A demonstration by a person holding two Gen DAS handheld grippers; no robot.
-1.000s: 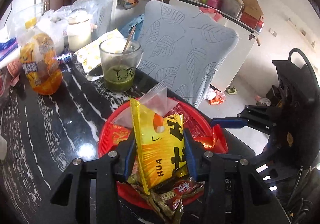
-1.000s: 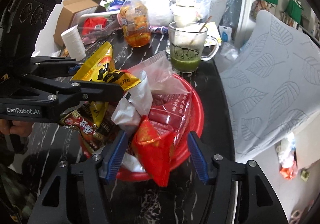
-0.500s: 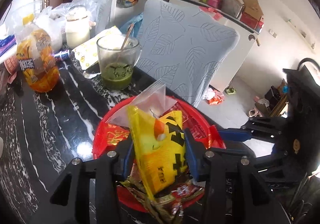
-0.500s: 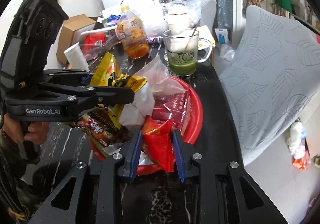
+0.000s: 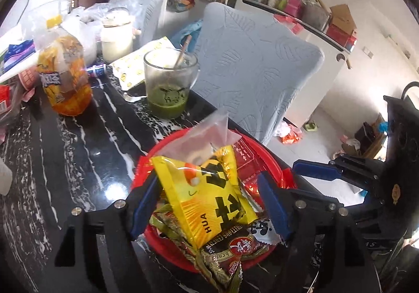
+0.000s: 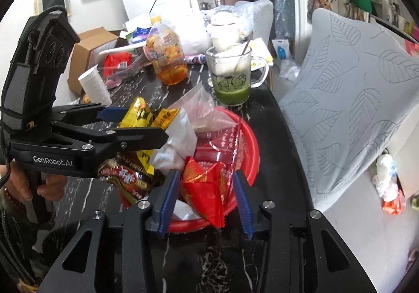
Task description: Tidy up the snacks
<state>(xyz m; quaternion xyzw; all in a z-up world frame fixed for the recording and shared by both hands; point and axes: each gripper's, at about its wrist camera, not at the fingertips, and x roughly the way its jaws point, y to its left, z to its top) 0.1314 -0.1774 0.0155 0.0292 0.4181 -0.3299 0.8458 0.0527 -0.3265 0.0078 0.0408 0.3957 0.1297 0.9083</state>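
A red round tray (image 5: 142, 170) (image 6: 252, 151) heaped with snack packets sits at the near edge of the black marble table. My left gripper (image 5: 209, 193) is open, its jaws wide on either side of a yellow snack packet (image 5: 207, 193) that lies on the heap; it also shows in the right wrist view (image 6: 136, 115). My right gripper (image 6: 205, 185) is open around a red snack packet (image 6: 205, 188) at the tray's near rim, with gaps on both sides. A brown packet (image 5: 227, 248) and a clear bag (image 5: 209, 133) also lie in the tray.
A glass mug of green drink (image 5: 170, 83) (image 6: 230, 75) stands just behind the tray. An orange drink bottle (image 5: 64, 73), a white jar (image 5: 115, 36), a paper cup (image 6: 95, 86) and a cardboard box (image 6: 89, 57) crowd the far table. A grey leaf-patterned chair back (image 6: 348, 99) stands to the right.
My left gripper opened and let go of the yellow packet, which settled flat on the heap. My right gripper had closed on the red packet and has now opened again.
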